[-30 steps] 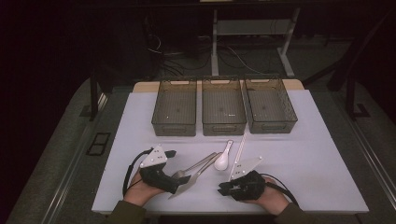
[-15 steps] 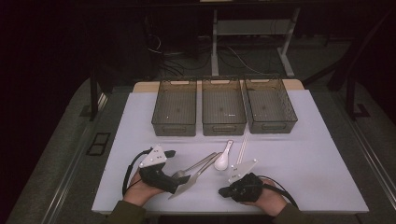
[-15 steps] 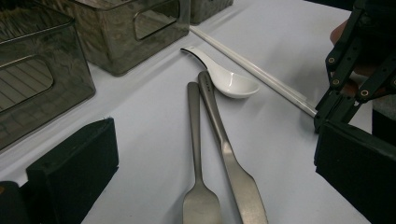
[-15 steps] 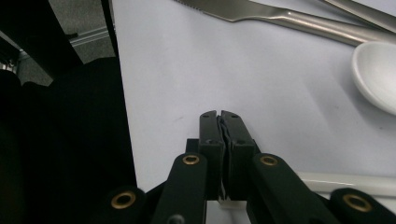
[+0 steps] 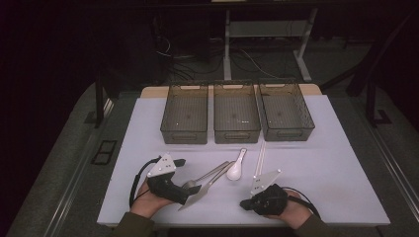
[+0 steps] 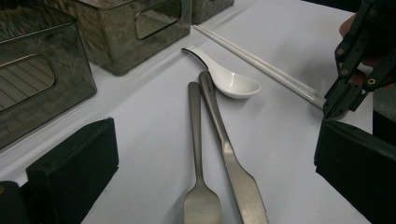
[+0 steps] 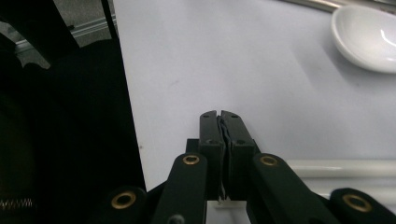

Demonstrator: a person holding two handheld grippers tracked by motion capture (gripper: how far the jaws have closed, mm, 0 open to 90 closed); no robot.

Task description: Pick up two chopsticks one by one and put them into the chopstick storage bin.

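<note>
**A:** What is hard to make out here?

**B:** In the left gripper view the fork (image 6: 201, 186) and the knife (image 6: 233, 163) run off the bottom edge, so the fork's tines and the knife's tip are cut off. The three bins (image 5: 236, 112) are cropped at the top there too. In the right gripper view the white spoon (image 7: 366, 39) is clipped at the right edge, and the left of that view is dark.

**A:** And the count?

**B:** Three clear bins in a row at the back of the white table (image 5: 336, 168). In front of them lie one fork, one knife, one white spoon and a pair of white chopsticks (image 5: 260, 157), which I read as two, lying tight together.

**A:** The tongs?

**B:** The right gripper (image 5: 245, 204) has just been closing; its jaws now stand clenched. The chopsticks' near end lies right at its jaws, but whether anything is pinched between them I cannot tell. The left gripper (image 5: 193, 193) has its jaws spread wide, with the fork and knife lying side by side on the table between them, not pressed.
</note>
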